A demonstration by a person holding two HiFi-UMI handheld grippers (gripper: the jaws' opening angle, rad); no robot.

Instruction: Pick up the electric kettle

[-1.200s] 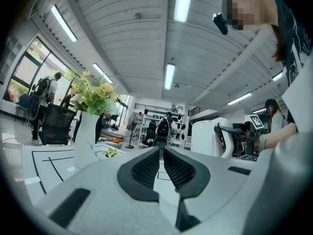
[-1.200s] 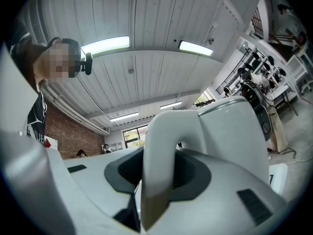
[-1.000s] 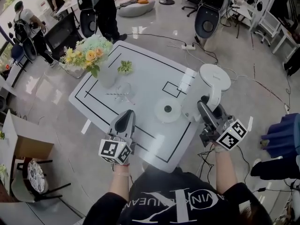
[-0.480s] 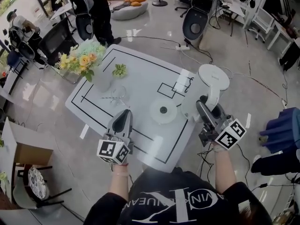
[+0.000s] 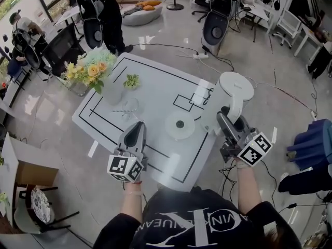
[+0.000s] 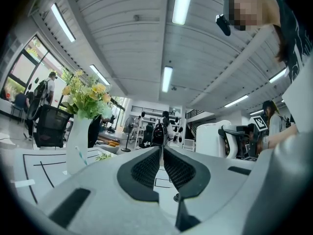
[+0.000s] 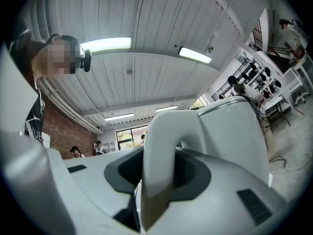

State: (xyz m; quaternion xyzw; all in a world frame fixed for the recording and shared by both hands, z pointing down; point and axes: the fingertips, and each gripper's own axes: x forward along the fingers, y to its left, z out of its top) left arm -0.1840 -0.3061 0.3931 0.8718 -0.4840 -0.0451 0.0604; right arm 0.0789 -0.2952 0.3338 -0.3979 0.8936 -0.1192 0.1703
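**Surface finishes**

Kettle (image 5: 236, 87): white plastic, smooth, satin. Tabletop (image 5: 155, 82): white, smooth, faint sheen. Floor (image 5: 171, 30): grey, glossy, reflective. Left gripper (image 6: 162, 153): matt grey plastic; pads (image 6: 146, 169) black, fine-textured. Box (image 5: 31, 174): plain brown cardboard, matt.

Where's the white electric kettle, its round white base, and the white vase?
white electric kettle (image 5: 237, 86): head view, lid.
round white base (image 5: 173, 130): head view, rim.
white vase (image 6: 78, 146): left gripper view, body.

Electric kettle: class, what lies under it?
Not its round base, which sits bare on the table beside it. The electric kettle hides with its own body whatever is directly beneath, so contact with the table cannot be seen.
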